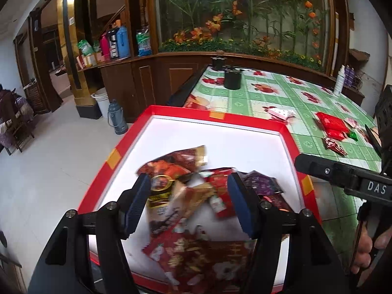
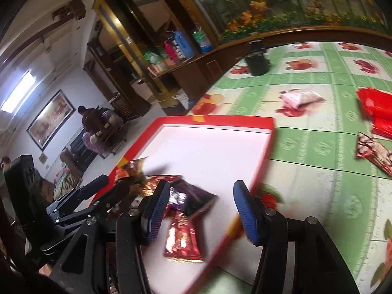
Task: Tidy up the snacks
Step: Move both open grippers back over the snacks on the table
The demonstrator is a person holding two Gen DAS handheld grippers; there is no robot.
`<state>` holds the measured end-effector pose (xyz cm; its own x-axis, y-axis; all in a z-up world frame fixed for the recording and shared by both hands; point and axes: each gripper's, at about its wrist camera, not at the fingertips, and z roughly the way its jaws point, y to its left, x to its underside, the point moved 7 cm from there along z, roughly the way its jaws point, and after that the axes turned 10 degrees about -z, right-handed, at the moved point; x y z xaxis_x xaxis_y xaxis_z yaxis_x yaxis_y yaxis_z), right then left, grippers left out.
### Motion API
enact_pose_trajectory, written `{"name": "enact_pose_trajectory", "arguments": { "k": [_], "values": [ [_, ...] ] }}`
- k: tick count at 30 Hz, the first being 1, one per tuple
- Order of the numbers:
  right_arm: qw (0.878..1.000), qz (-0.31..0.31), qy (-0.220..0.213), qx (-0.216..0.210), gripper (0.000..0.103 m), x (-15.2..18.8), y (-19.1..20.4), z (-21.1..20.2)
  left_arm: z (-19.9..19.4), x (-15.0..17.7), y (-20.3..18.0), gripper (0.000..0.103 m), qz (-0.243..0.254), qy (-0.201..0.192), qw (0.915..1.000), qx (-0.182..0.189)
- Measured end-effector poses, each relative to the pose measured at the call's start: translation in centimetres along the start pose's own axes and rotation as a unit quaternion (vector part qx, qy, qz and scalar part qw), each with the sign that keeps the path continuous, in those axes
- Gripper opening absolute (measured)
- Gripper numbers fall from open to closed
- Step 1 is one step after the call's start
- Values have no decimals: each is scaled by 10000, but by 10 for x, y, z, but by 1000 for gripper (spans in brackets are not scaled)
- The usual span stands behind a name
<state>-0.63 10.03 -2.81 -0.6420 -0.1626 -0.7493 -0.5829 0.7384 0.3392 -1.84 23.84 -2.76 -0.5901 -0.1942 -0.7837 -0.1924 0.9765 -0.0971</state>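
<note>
my red-rimmed tray (image 1: 285, 132) with its white floor sits at the corner of the table. a loose pile of snack packets (image 1: 196, 191) lies in its near part, overlapping and blurred: dark red and gold wrappers, a purple packet (image 2: 188, 198), and a red-gold packet (image 2: 182, 242) lying flat nearest me. the far part of the tray is bare. more snacks lie on the cloth beyond: red packets (image 1: 330, 125), a pale pink packet (image 2: 301, 98) and a red-white wrapper (image 2: 374, 154).
</note>
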Motion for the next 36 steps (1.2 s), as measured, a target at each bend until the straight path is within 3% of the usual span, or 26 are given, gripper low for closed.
{"name": "enact_pose_trajectory", "arguments": {
  "k": [3, 16, 18, 27, 33, 36],
  "values": [
    [9999, 12, -88, 148, 56, 2, -14, -12, -4, 0, -13, 75, 174, -72, 9998, 15],
    [9942, 637, -579, 651, 61, 5, -92, -75, -11, 6, -65, 76, 774, -71, 9970, 28],
    [9917, 757, -671, 794, 62, 7, -110, -89, -12, 8, -71, 81, 841, -63, 9964, 19],
    [9774, 1002, -873, 1642, 63, 15, -187, -147, -18, 14, -110, 82, 1187, 79, 9925, 294],
    [9727, 808, -646, 2077, 63, 6, -244, -165, -24, 22, -145, 81, 1502, 154, 9871, 537],
    [9746, 397, -160, 2197, 63, -2, -270, -154, -24, 25, -156, 81, 1546, 240, 9858, 618]
  ]
}}
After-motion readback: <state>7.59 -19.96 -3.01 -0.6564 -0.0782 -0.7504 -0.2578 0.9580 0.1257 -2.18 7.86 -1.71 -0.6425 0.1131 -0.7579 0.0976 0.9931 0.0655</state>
